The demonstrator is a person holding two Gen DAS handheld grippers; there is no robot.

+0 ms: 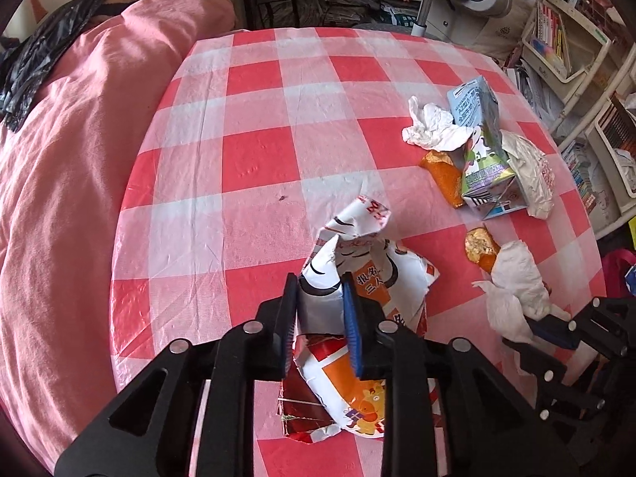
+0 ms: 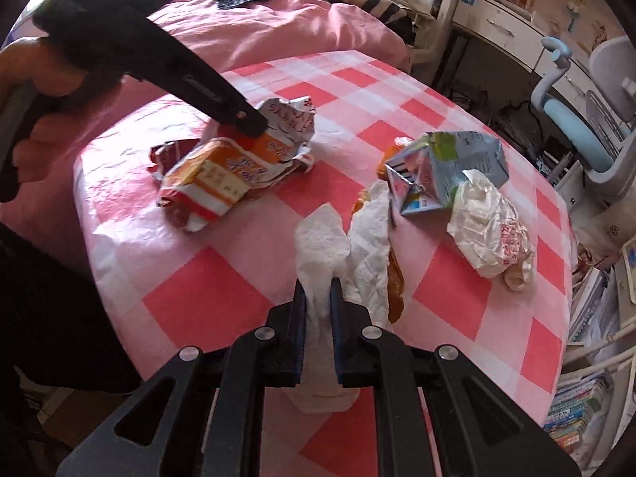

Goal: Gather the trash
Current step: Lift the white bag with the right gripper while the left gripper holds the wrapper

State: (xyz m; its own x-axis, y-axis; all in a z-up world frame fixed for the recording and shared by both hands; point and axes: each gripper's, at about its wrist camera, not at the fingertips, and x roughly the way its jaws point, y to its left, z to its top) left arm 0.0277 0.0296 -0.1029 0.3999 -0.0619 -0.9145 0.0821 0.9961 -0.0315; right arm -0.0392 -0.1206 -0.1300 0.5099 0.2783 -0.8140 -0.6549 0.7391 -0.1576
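My left gripper [image 1: 321, 282] is shut on a crumpled white-and-orange printed wrapper [image 1: 373, 278] near the table's front edge. The wrapper also shows in the right wrist view [image 2: 222, 175] with the left gripper [image 2: 254, 125] on it. My right gripper [image 2: 318, 290] is shut on a white crumpled tissue [image 2: 330, 246]. That tissue [image 1: 512, 278] and the right gripper [image 1: 556, 330] show at the right of the left wrist view. A flattened milk carton [image 1: 485, 151], another tissue [image 1: 431, 125], a white plastic bag [image 2: 493, 234] and orange peel [image 1: 445, 175] lie together further back.
The table has a red-and-white checked cloth [image 1: 258, 159]. A pink-covered bed [image 1: 59, 159] with a black bag [image 1: 35, 59] lies to the left. A desk chair [image 2: 588, 127] and bookshelves [image 1: 564, 47] stand on the right.
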